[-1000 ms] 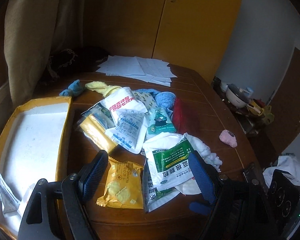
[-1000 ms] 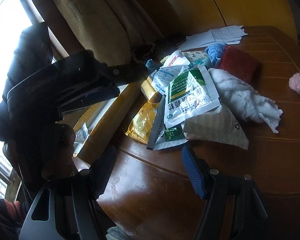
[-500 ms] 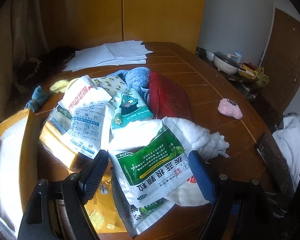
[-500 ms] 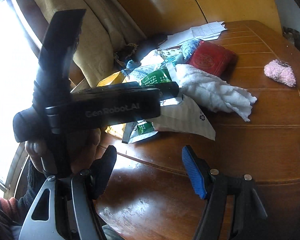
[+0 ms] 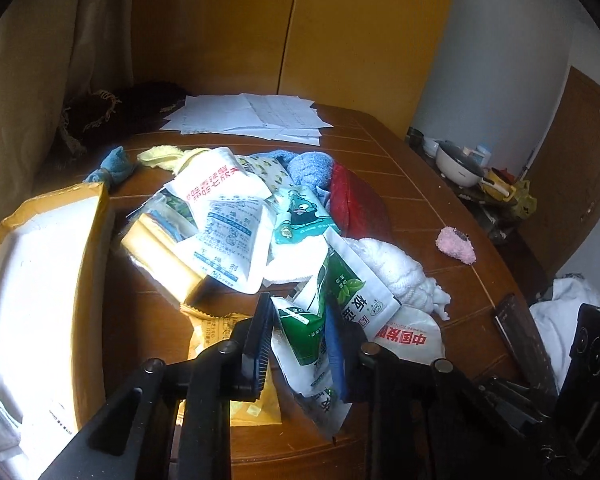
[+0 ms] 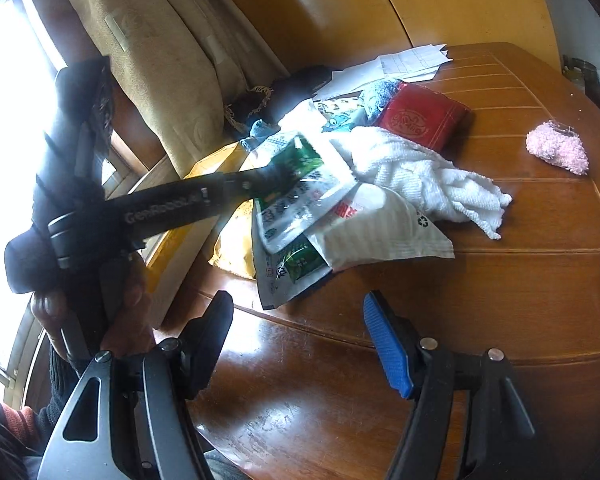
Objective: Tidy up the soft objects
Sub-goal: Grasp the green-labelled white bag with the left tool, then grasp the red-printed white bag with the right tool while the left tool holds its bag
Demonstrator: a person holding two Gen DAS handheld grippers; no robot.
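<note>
Left wrist view: the left tongs (image 5: 300, 344) have just been closing and are seen pinching the green-and-white sachet (image 5: 320, 320), which is crumpled and stood on edge between the pads, at the near edge of the bench (image 5: 428, 200). The task is judged barely begun: the heap is unsorted mid-bench, with printed packets, a white towel (image 5: 396, 264), a red pouch (image 5: 356, 204), a blue cloth (image 5: 310, 166), a yellow cloth (image 5: 160, 156) and a yellow snack packet (image 5: 216, 330) all overlapping. A pink fluffy item (image 5: 456, 246) lies alone, well apart toward the right edge. An open yellow-sided box (image 5: 96, 264) stands at the left edge and is nearly empty apart from what look like a few packets in its near corner, so most of the sorting is judged still to be done. Loose papers (image 5: 252, 118) lie at the far edge. Right wrist view: the right tongs (image 6: 300, 344) are spread wide with nothing between them, held over bare bench near the front edge. Shown only here are the hand (image 6: 120, 320) around the left tool's handle, the window, and the left tool reaching into the pile; the pinch itself is blocked by the tool body. Only the left view shows the box interior and the pads on the sachet.
</note>
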